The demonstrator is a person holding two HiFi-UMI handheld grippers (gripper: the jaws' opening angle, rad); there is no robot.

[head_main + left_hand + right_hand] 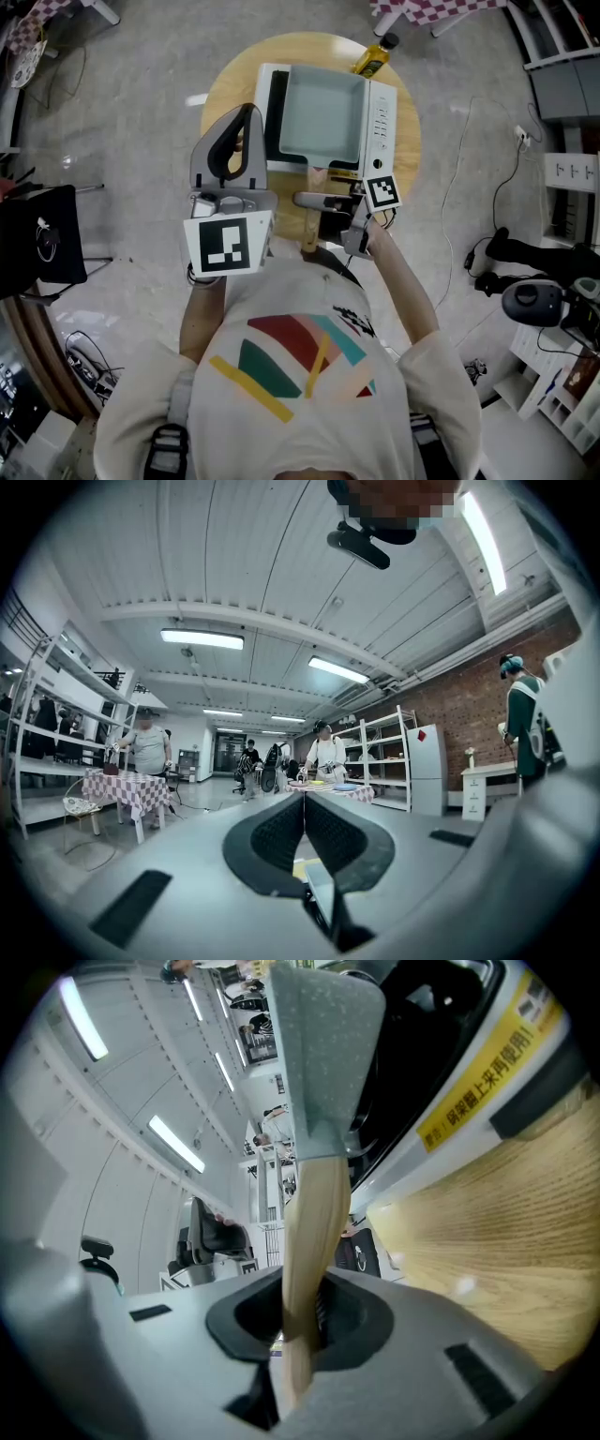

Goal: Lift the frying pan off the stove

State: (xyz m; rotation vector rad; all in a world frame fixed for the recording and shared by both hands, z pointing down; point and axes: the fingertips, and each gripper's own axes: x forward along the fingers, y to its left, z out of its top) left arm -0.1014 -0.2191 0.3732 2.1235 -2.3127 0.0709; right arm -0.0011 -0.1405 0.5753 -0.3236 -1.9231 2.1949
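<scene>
Right hand-held gripper (302, 1314) has its jaws clamped on the pale wooden handle (314, 1213) of the square grey-green frying pan (323, 117), which sits on the white portable stove (382, 117) atop the round wooden worktop (223, 86). Left hand-held gripper (303, 808) hovers just beside the stove, jaws pressed together, holding nothing

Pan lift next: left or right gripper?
Right. The right gripper is already clamped on the wooden handle of the frying pan. The left gripper is shut, empty, and aimed out into the room.
</scene>
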